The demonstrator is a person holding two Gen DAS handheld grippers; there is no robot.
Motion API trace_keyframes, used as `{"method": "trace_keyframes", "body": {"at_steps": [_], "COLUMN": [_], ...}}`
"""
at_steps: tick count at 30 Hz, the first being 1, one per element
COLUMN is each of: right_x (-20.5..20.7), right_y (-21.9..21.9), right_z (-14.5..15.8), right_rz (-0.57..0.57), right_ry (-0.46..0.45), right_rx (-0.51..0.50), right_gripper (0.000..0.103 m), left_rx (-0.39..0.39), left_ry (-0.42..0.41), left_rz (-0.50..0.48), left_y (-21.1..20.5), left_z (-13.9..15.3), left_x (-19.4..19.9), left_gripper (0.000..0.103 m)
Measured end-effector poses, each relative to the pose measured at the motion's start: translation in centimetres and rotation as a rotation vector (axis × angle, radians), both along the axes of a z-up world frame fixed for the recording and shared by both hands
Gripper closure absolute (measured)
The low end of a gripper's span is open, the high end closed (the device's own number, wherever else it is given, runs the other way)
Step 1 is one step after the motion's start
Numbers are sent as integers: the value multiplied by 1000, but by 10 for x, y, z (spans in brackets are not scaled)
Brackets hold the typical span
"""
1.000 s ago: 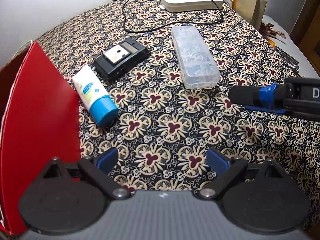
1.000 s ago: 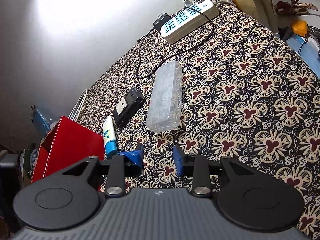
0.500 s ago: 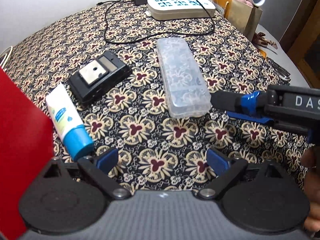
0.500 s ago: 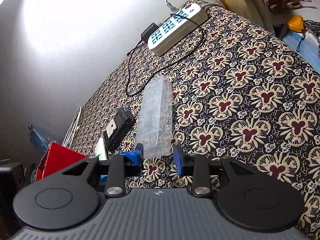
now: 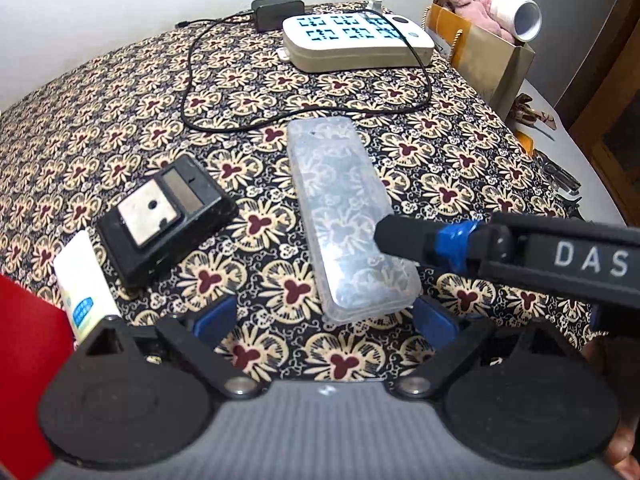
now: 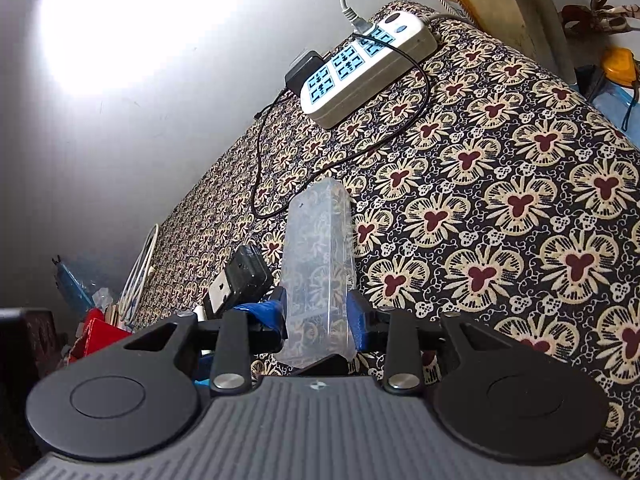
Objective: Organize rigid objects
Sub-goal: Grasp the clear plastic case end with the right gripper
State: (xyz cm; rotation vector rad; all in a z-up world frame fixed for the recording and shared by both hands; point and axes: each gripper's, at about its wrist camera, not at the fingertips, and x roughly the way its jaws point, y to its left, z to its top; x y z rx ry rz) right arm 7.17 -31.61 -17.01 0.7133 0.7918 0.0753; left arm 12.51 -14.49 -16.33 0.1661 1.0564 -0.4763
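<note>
While clear case (image 6: 318, 276) sits between R gripper (image 6: 318, 316) jaws, contact unclear, L gripper (image 5: 324, 320) jaws wide apart.

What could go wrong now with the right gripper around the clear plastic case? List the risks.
1. The right gripper straddles only the near end of the clear plastic case; lifted from there, the long case could tilt or slip out.
2. The black cable loops just past the case's far end, so pushing the case forward could snag it.
3. The open left gripper sits close to the same end; the two grippers could bump.
</note>
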Motion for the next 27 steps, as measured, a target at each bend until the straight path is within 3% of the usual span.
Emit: {"method": "trace_keyframes", "body": {"at_steps": [7,15,19,24,27], "right_x": [8,9,11,15,13], "right_y": [3,3,6,6,5], "right_z": [-17,-22,-19,-16,-15], "right_rz": [7,11,23,37,48], "right_ry": [20,12,0,-4,-2], "right_rx": [30,82,52,34,42], "right_gripper": [84,84,86,88,89], "left_rx": [0,39,51,46,46], "left_ry": [7,-47,-58,-70,-67], "left_rz": [-9,-17,-24,-71,-87], "left_y": [-4,-3,-4,-7,-8], "left_z": [-9,-12,-13,-9,-9], "left_x": [8,12,13,8,4], "left_gripper": [9,9,9,27,28]}}
